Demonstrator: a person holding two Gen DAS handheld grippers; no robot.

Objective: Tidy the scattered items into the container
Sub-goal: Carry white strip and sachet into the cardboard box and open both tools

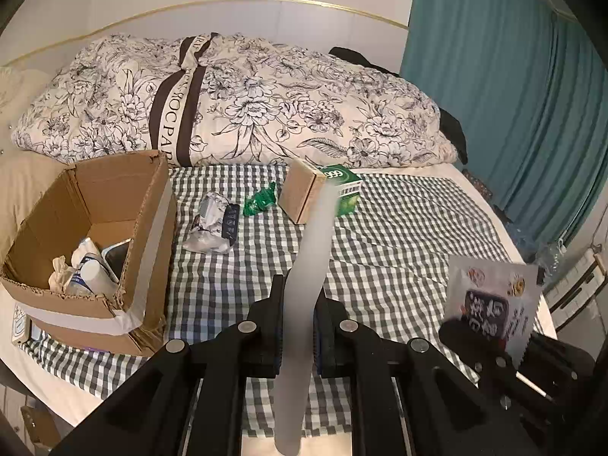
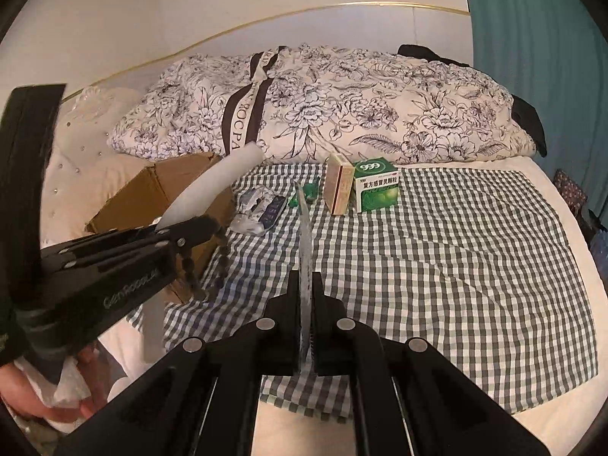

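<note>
An open cardboard box (image 1: 91,205) stands on the left of the bed with several items inside; it also shows in the right wrist view (image 2: 159,193). My left gripper (image 1: 298,292) is shut on a flat white strip (image 1: 311,235) that sticks up forward, right of the box. My right gripper (image 2: 305,285) is shut on a flat silver snack packet (image 2: 304,228), seen edge-on; the left wrist view shows its printed face (image 1: 494,296). On the checked cloth lie a crumpled silver wrapper (image 1: 212,224), a green wrapper (image 1: 260,199), a small brown carton (image 1: 302,195) and a green medicine box (image 1: 345,190).
A folded floral duvet (image 1: 235,102) lies across the back of the bed. A teal curtain (image 1: 513,87) hangs on the right. The checked cloth (image 2: 456,266) covers the bed's middle. A small item (image 1: 19,326) lies by the box's near left corner.
</note>
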